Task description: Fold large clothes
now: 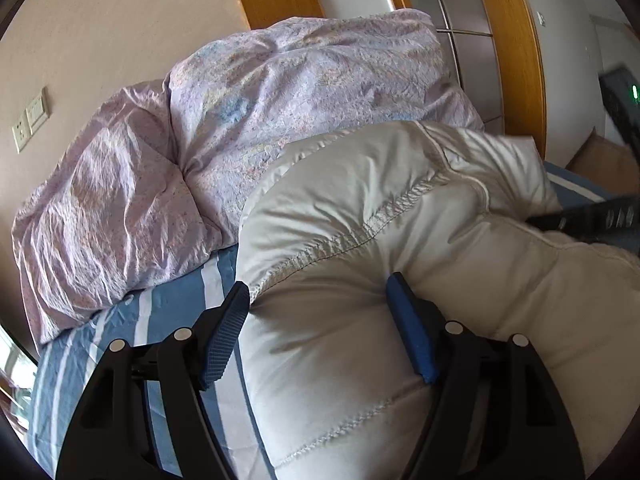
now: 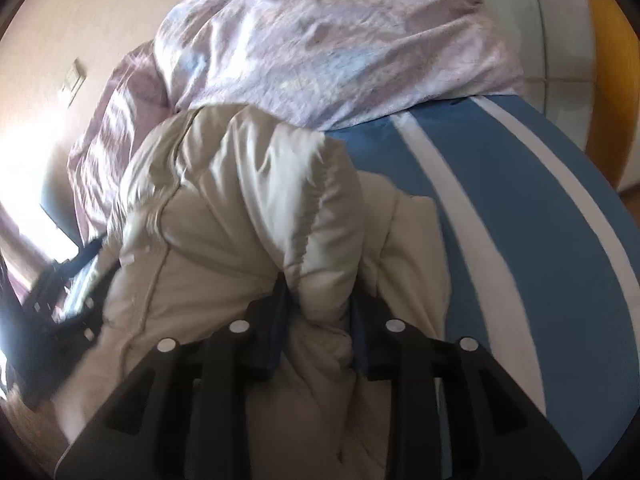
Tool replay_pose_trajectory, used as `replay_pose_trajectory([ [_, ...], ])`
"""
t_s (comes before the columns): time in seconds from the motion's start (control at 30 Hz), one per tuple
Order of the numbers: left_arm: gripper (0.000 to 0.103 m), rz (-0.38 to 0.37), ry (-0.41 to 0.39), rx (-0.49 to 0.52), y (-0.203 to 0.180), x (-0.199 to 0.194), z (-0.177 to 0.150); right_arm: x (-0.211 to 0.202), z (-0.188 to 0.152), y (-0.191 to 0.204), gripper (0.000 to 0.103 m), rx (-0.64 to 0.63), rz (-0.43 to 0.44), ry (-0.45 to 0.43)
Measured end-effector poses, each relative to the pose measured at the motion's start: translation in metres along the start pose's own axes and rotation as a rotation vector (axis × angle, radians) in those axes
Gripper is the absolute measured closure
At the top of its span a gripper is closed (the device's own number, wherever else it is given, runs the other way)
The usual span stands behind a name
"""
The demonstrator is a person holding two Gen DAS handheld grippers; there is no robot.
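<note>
- While its blue-padded jaws stand wide apart, the left gripper (image 1: 318, 312) straddles a puffy quilted panel of the cream down jacket (image 1: 400, 240); the right pad presses into the fabric, the left pad sits at the jacket's edge, and nothing is pinched between them.
- Over on the other side, the right gripper (image 2: 318, 320) is clenched on a bunched fold of the same cream down jacket (image 2: 224, 208), with the fabric squeezed up in a ridge between the two pads.
- From the right wrist view, the left gripper (image 2: 60, 312) shows as a blurred dark shape at the jacket's far-left edge.
- Beneath both tools, the jacket lies heaped on a blue-and-white striped bedsheet (image 1: 120, 332), which also stretches bare to the right of the garment (image 2: 540, 240).
- Just behind the jacket and touching it, a crumpled lilac floral duvet (image 1: 260, 112) is piled along the head of the bed (image 2: 320, 40).
- Beyond the duvet stands a wooden-framed headboard (image 1: 516, 60) with pale padded panels.
- On the beige wall to the left sit a switch and socket plate (image 1: 30, 120).
</note>
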State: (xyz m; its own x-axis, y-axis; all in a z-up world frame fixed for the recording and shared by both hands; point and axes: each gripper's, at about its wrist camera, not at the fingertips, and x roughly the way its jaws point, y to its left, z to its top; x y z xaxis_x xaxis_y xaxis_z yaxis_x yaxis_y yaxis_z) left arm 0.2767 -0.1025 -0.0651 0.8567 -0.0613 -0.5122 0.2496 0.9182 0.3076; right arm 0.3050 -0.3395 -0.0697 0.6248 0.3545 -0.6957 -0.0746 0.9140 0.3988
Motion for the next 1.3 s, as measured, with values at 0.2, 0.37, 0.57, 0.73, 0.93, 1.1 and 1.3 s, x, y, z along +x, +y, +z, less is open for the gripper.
replay_pose_trajectory([
  [0.2, 0.032, -0.003, 0.004, 0.003, 0.002, 0.0, 0.002, -0.01, 0.014, 0.0, 0.067, 0.072, 0.02, -0.056],
  [0.37, 0.031, -0.018, -0.019, -0.053, 0.02, -0.014, 0.016, 0.009, 0.01, 0.011, 0.085, -0.005, -0.141, -0.034],
  [0.57, 0.029, 0.044, -0.016, -0.071, 0.039, -0.005, 0.031, 0.02, 0.006, 0.004, 0.084, -0.002, -0.146, -0.011],
  [0.73, 0.03, 0.067, 0.027, -0.03, 0.022, 0.011, 0.024, 0.026, 0.003, 0.002, 0.083, -0.001, -0.157, -0.013],
  [0.93, 0.031, 0.07, 0.071, -0.001, 0.015, 0.022, 0.021, 0.015, 0.003, 0.006, 0.077, -0.01, -0.199, -0.046],
  [1.1, 0.031, 0.089, 0.07, 0.016, 0.012, 0.02, 0.02, -0.047, -0.008, 0.027, 0.07, -0.057, -0.179, -0.192],
  [1.3, 0.031, 0.092, 0.062, 0.009, 0.012, 0.019, 0.02, -0.053, -0.033, 0.051, 0.07, -0.174, -0.129, -0.118],
])
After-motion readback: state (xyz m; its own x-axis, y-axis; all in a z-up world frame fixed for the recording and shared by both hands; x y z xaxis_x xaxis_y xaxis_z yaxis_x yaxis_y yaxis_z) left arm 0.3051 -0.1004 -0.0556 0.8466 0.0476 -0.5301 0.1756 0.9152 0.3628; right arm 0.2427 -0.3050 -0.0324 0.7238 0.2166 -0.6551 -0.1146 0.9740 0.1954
